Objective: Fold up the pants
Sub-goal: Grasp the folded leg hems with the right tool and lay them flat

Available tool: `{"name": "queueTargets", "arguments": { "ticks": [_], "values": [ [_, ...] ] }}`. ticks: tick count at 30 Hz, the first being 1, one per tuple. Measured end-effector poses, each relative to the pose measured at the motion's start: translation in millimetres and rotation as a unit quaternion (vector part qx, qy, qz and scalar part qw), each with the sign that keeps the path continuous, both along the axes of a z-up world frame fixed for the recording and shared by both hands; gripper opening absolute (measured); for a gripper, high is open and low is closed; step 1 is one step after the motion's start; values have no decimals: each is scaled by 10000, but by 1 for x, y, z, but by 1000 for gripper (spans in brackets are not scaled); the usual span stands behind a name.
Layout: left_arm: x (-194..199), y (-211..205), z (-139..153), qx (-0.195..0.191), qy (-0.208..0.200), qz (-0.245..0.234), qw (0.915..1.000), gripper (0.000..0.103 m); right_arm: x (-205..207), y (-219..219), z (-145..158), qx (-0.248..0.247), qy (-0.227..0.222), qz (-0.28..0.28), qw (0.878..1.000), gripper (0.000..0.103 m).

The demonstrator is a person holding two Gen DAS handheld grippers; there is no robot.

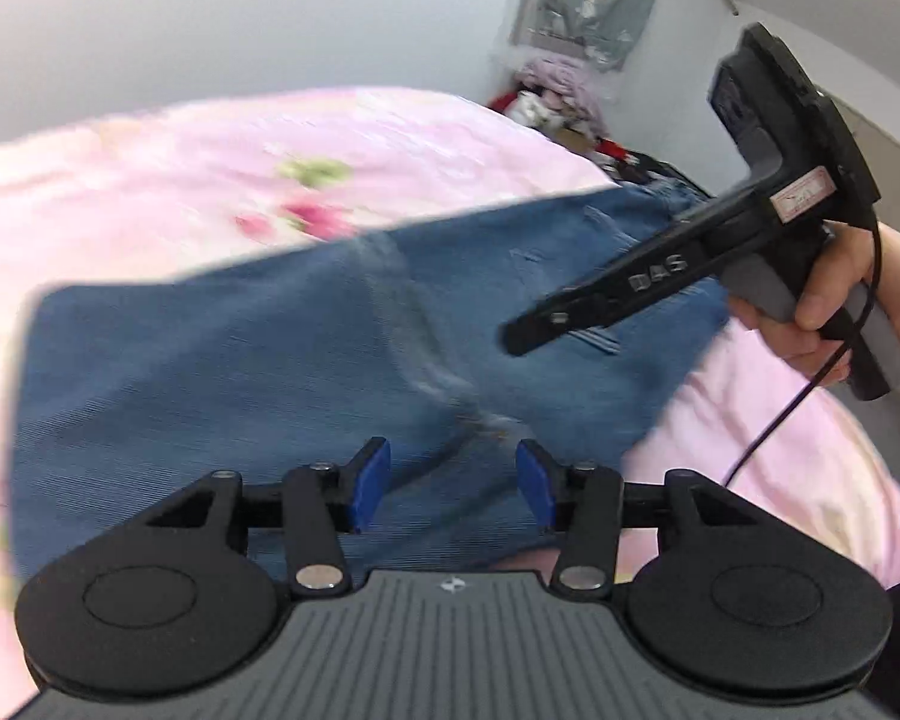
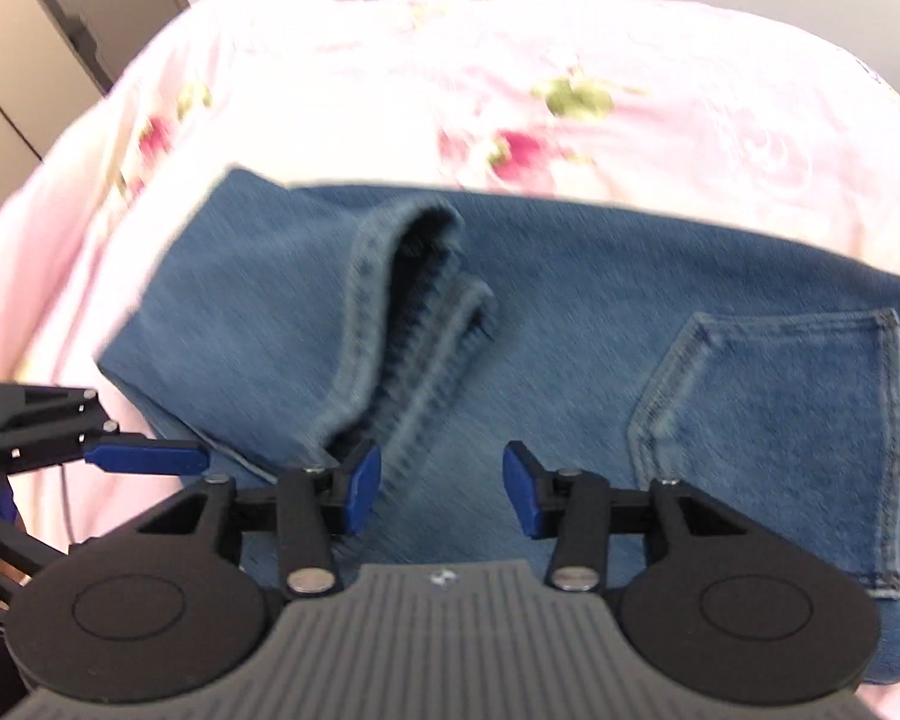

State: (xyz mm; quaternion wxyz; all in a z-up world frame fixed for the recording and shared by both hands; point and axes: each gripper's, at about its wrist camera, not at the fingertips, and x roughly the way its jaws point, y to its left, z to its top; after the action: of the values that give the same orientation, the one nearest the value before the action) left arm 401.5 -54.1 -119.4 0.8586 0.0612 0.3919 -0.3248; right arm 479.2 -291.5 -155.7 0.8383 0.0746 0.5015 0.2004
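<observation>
Blue denim pants [image 1: 240,360] lie folded on a pink floral bedcover [image 1: 210,168]. In the right wrist view the pants [image 2: 570,312] show the leg hems [image 2: 414,312] lying on the seat, with a back pocket [image 2: 780,420] to the right. My left gripper [image 1: 453,483] is open and empty just above the denim. My right gripper [image 2: 444,489] is open and empty over the pants beside the hems. The right gripper also shows in the left wrist view [image 1: 510,339], held in a hand. The left gripper's blue fingertip [image 2: 150,459] shows at the left of the right wrist view.
The pink bedcover [image 2: 510,90] spreads around the pants. A pile of clothes [image 1: 546,102] sits by the wall past the bed. Wardrobe doors [image 2: 42,48] stand at the far left. A cable [image 1: 780,420] hangs from the right gripper's handle.
</observation>
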Motion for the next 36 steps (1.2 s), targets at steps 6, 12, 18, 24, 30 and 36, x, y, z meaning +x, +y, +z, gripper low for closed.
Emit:
{"name": "queueTargets", "arguments": {
  "ticks": [6, 12, 18, 24, 30, 36],
  "values": [
    [48, 68, 23, 372, -525, 1235, 9903, 57, 39, 21, 4, 360, -146, -384, 9985, 42],
    [129, 111, 3, 329, -197, 2331, 9717, 57, 84, 20, 3, 757, -16, -1160, 9904, 42],
    [163, 124, -30, -30, 177, 2808, 9596, 48, 101, 32, -11, 756, 251, -1178, 9898, 23],
    [175, 107, -41, 149, 167, 2767, 9607, 20, 77, 42, -9, 155, 263, -830, 9961, 0],
    [181, 93, -48, 397, 138, 3153, 9481, 19, 80, 18, -58, -498, 606, -1289, 9885, 0],
    [138, 97, -20, 404, -229, 2628, 9637, 29, 45, -9, -36, 275, 200, -1198, 9922, 2]
  ]
}}
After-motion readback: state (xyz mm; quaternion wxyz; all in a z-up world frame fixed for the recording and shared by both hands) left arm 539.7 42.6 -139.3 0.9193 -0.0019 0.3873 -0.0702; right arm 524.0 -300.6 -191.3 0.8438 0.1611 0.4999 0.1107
